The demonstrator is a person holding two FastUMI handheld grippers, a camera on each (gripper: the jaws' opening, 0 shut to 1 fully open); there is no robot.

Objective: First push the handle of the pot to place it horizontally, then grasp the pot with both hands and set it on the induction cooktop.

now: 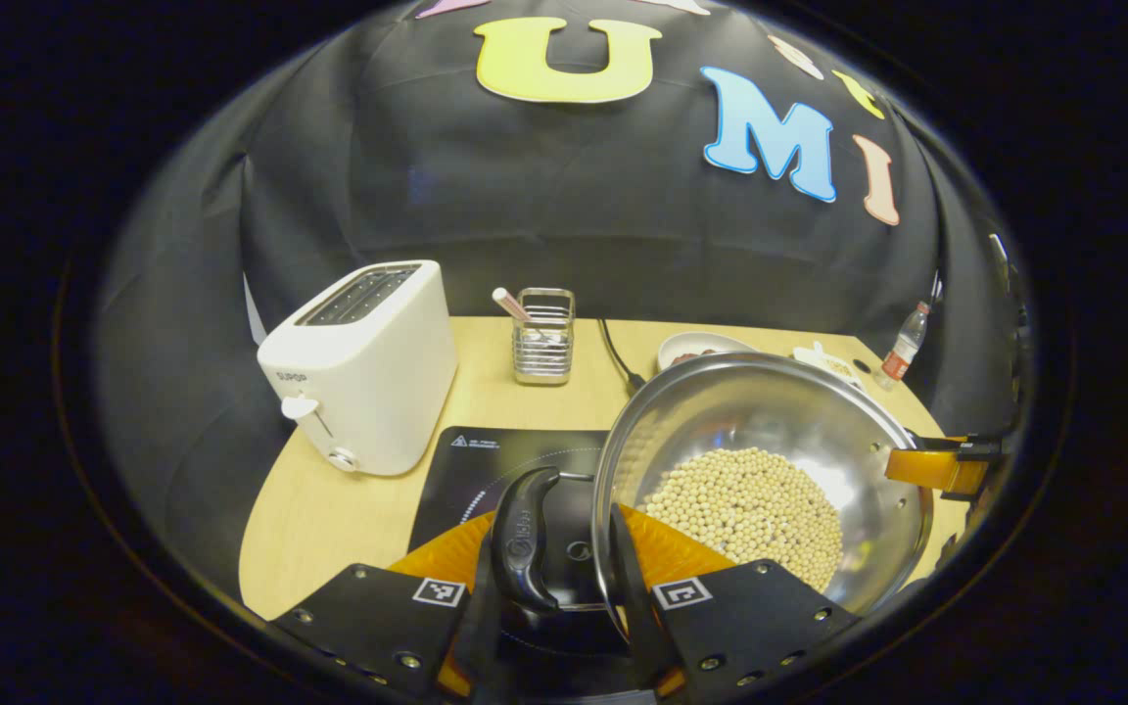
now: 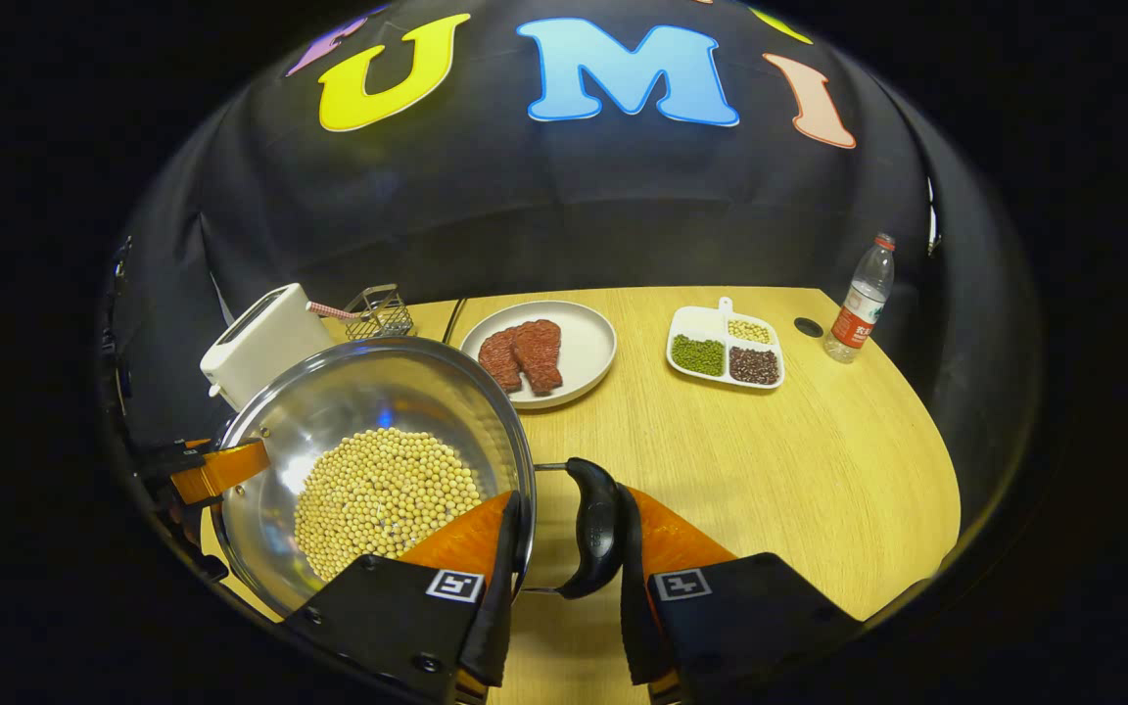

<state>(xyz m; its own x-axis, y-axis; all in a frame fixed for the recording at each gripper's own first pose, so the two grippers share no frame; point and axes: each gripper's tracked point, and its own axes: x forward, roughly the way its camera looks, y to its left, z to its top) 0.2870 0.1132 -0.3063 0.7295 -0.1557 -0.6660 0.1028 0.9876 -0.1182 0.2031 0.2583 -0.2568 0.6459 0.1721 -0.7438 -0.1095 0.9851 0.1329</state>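
While carrying the pot [image 1: 750,411] two-handed, well into the second step, with the handle-pushing judged done: both side handles lie flat.

Left gripper [image 1: 556,553]: narrowed to a slim gap, pinching the near handle [image 1: 525,534] together with the pot rim, one finger outside the loop, the other against the inner wall.

Right gripper [image 2: 569,514]: narrowed likewise, clamped across the opposite handle [image 2: 595,529] and the rim.

Pot slung between the two tools, loaded with soybeans [image 1: 750,509], apparently tipped and clear of the surface, though hard to confirm.

Induction cooktop [image 1: 486,460] directly beneath and just ahead of the left fingers, so most of the pot hangs off to their right, past the glass.

Next, by judgement: shift both tools together toward the left gripper's left, level the rim, centre over the ring, then lower evenly. Keep short of the toaster [image 1: 363,362] ahead-left; avoid tilting, lest the beans spill.
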